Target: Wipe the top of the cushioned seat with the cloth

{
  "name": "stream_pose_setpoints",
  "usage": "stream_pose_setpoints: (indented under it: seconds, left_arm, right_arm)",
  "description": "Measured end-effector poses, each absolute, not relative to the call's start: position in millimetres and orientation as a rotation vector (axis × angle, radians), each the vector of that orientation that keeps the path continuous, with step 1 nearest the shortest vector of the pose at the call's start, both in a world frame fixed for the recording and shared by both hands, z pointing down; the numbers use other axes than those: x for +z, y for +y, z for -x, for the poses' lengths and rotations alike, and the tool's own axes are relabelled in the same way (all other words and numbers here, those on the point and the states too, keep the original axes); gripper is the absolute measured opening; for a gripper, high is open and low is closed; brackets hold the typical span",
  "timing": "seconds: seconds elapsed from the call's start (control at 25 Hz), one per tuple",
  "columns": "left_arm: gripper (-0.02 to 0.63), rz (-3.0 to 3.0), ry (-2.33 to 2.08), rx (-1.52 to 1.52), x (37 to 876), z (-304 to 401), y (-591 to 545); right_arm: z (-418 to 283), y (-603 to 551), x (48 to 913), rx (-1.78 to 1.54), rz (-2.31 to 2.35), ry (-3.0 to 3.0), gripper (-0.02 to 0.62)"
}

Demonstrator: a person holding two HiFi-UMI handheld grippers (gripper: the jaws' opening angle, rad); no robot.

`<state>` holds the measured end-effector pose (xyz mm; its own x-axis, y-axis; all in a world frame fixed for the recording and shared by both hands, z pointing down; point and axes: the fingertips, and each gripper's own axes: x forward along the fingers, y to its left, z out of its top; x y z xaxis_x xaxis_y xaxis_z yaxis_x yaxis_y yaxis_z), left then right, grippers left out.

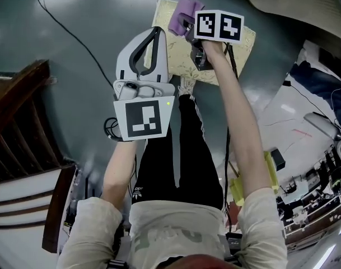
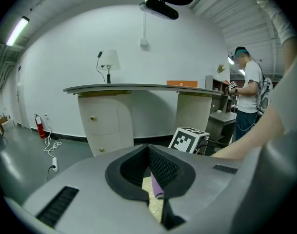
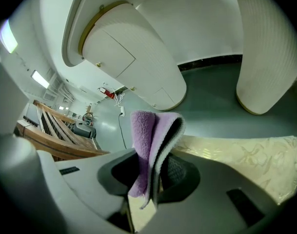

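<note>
A dark grey-green floor (image 1: 75, 94) fills most of the head view, with a wooden staircase (image 1: 19, 122) along the left edge and a black cable (image 1: 64, 27) trailing across the upper left. In the left gripper view a long curved bench (image 2: 138, 88) crosses the middle of the frame on pale rounded bases, and a small lamp (image 2: 108, 62) stands on its left part.

The cushioned seat (image 1: 181, 55), cream with a leafy pattern, sits at the upper centre of the head view, just above the person's feet. In the right gripper view it spreads over the lower right (image 3: 246, 155).

The left gripper (image 1: 157, 32) is held in the centre-left of the head view, over the seat's left edge. Its jaws are closed tip to tip with nothing between them. In its own view (image 2: 150, 179), only a thin slit shows a strip of seat and purple beyond.

The right gripper (image 1: 190, 29), under its marker cube, is at the top centre of the head view, over the seat's far part. Its jaws (image 3: 153, 177) are clamped on the cloth.

The cloth (image 1: 184, 13) is purple and folded over. It stands up out of the jaws in the middle of the right gripper view (image 3: 150, 140). In the head view it overlaps the seat's top left edge, but the views do not settle whether it touches the cushion.
</note>
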<state>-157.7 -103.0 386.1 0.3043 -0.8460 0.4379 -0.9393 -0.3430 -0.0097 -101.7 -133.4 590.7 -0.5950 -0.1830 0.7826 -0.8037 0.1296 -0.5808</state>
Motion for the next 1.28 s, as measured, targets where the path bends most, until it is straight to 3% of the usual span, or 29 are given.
stream_pose_setpoints:
  seconds: [0.68,1.28]
  left_arm:
    - [0.008,-2.398,-1.492,0.589,402,46,-98]
    - [0.008,-2.463,-1.419,0.596,400,4,-98]
  right_arm:
    - [-101,-102,602,1.403,-1.104,-1.758,0.1]
    - [-176,-87,605,1.425,-1.16,-1.679,0.1]
